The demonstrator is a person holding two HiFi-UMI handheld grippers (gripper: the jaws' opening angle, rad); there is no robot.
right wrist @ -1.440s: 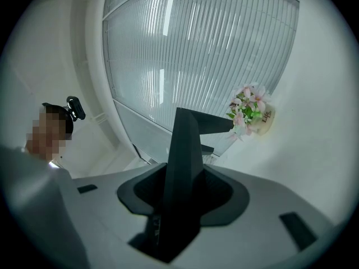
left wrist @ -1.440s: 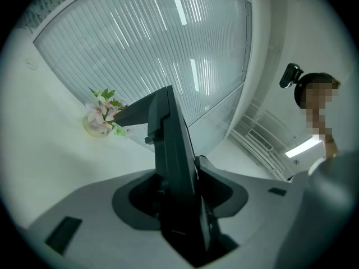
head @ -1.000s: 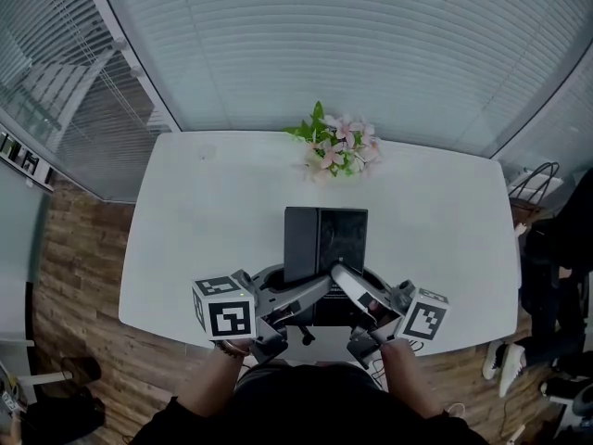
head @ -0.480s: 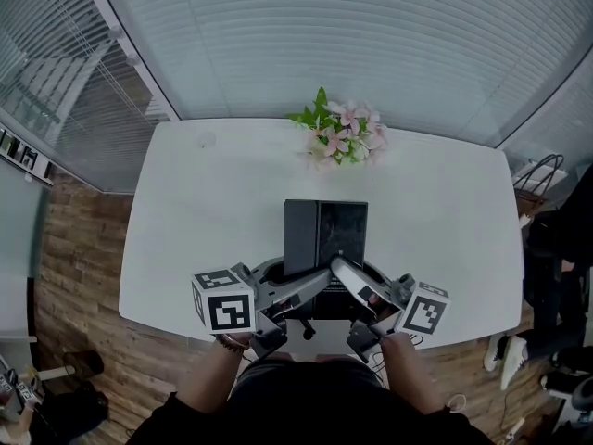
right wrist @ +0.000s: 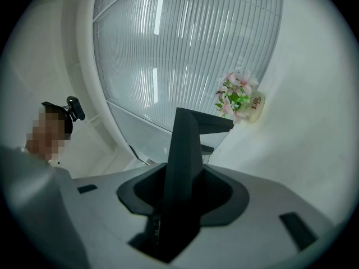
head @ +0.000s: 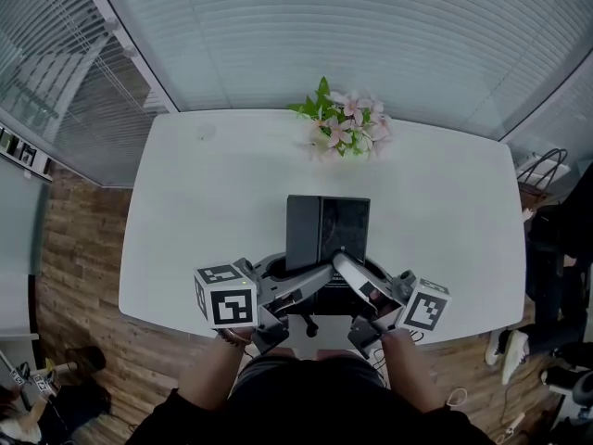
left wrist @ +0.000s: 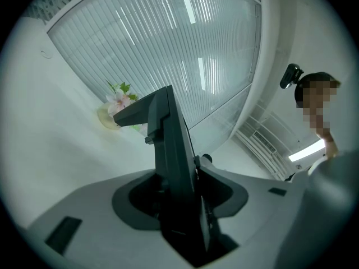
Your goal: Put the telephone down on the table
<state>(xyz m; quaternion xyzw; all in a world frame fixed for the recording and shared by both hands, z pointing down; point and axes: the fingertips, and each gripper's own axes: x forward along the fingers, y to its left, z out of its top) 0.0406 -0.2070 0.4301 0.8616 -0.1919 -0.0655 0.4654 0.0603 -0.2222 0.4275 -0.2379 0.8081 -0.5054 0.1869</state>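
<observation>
Clamping the near edge of the black telephone, the left hand-held gripper and the right hand-held gripper reach in level from either side, and their tips sit close together at the middle of that edge. In each gripper view the telephone's dark body stands edge-on between the two jaws, which are pressed against its faces. From the head view the telephone lies flat over the near middle of the white table, its near end close to the table's near edge. Whether its underside rests on the table or hangs just above it cannot be told. A bunch of pink flowers with green leaves stands at the table's far edge, straight beyond the telephone and well apart from it.
</observation>
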